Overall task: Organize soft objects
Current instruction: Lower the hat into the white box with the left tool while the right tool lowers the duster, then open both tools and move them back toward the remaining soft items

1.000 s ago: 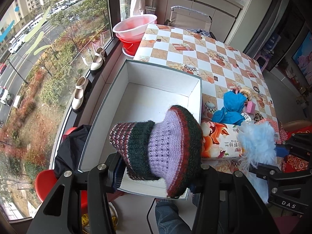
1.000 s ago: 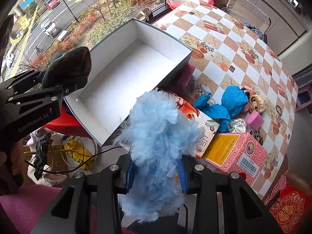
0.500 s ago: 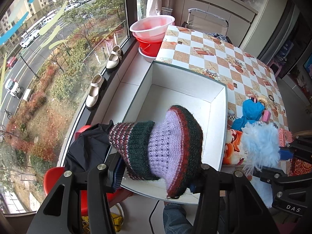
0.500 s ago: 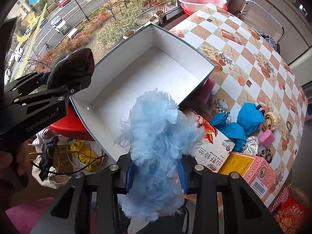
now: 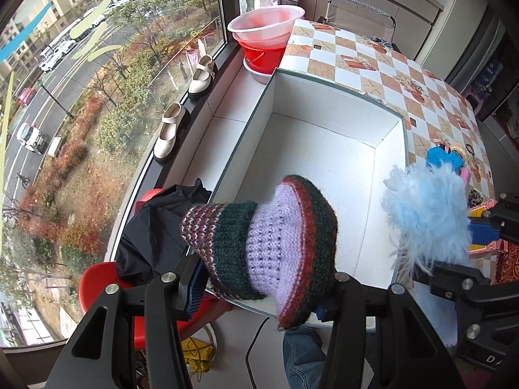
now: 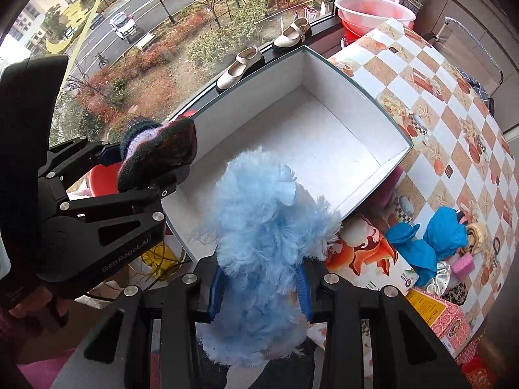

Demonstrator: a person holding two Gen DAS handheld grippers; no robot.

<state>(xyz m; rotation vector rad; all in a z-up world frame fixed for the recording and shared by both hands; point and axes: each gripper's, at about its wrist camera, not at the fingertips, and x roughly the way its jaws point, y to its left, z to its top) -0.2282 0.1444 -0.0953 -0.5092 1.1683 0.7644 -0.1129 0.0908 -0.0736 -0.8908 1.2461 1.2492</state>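
Hanging over the near end of the white box (image 5: 327, 149), the left tongs (image 5: 259, 287) are clamped on a knitted slipper (image 5: 275, 243) in purple, green and red — the right tongs (image 6: 259, 287) just beside them are clamped on a fluffy blue toy (image 6: 266, 227). Both soft things are held in the air above the box, which sits on the checkered desk (image 5: 389, 68) by the window; blue cloths (image 6: 431, 240) lie beyond it
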